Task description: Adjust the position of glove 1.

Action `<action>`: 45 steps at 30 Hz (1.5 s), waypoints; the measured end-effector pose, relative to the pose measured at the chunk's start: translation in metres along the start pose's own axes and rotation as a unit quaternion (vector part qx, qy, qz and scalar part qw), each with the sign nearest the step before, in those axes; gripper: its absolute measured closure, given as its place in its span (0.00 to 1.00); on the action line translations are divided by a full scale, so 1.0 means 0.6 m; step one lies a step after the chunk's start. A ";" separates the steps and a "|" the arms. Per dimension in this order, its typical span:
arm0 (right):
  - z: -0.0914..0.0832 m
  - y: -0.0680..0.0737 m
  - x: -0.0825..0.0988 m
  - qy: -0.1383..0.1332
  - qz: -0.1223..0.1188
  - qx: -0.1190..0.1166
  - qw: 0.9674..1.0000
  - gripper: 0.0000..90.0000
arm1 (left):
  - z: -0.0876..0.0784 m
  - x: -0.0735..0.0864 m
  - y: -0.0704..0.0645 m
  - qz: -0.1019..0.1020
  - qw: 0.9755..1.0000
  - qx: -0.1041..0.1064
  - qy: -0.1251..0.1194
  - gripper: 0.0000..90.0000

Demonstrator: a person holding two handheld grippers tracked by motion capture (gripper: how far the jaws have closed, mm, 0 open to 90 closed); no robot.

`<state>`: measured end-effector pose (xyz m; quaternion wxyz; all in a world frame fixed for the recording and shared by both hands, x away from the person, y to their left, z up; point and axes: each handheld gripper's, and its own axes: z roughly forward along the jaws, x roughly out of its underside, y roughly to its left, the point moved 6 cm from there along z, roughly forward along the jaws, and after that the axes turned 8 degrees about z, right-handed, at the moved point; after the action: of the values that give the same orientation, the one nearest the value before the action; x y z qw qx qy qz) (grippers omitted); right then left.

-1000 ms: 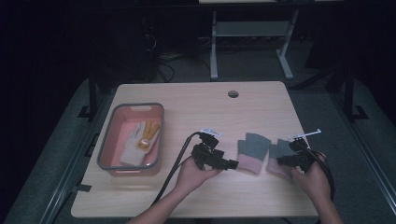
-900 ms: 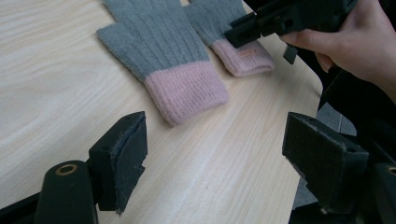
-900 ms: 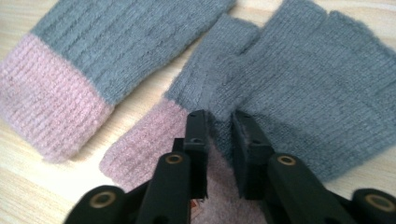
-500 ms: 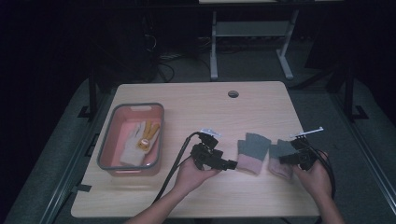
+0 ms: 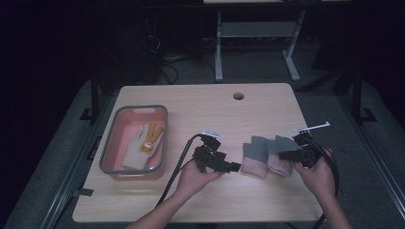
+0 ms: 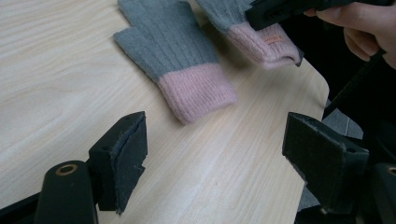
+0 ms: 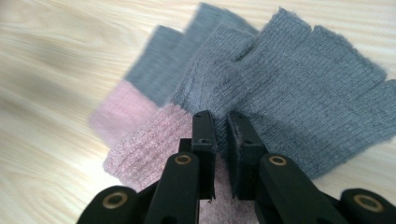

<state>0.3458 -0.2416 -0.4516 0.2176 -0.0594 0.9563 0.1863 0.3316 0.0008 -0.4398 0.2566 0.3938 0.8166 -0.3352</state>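
Far left on the table (image 5: 200, 102): pink bin (image 5: 107, 157) with a pale glove inside. Left gripper (image 5: 229, 167), jaws spread wide and empty, held low and level, aimed at the left glove (image 6: 180, 60) lying flat just ahead. Right glove (image 7: 289, 98) beside it, overlapping its edge, near the table's right side. Soft, light knit, probably limp and stretchy; best pinched at the thicker pink cuff. Right gripper (image 7: 220, 133), clamped on that glove near the cuff, hand angled inward.
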 end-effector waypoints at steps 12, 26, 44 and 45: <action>0.044 0.080 -0.023 0.015 -0.025 -0.009 1.000 0.91 | -0.008 0.004 0.003 -0.008 1.000 0.005 -0.003 0.25; 0.085 0.091 -0.021 0.022 -0.014 0.017 1.000 0.88 | 0.002 0.004 0.011 -0.021 1.000 0.003 0.002 0.26; 0.052 0.049 -0.010 -0.015 0.037 -0.036 0.999 0.61 | 0.059 -0.017 0.019 -0.046 0.999 0.017 0.009 0.33; 0.052 0.045 -0.009 -0.018 0.037 -0.036 0.999 0.60 | 0.061 -0.018 0.022 -0.054 0.998 0.018 0.006 0.33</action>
<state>0.3577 -0.2047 -0.4661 0.2252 -0.0280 0.9465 0.2293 0.3544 -0.0257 -0.4606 0.2262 0.3558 0.8318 -0.3611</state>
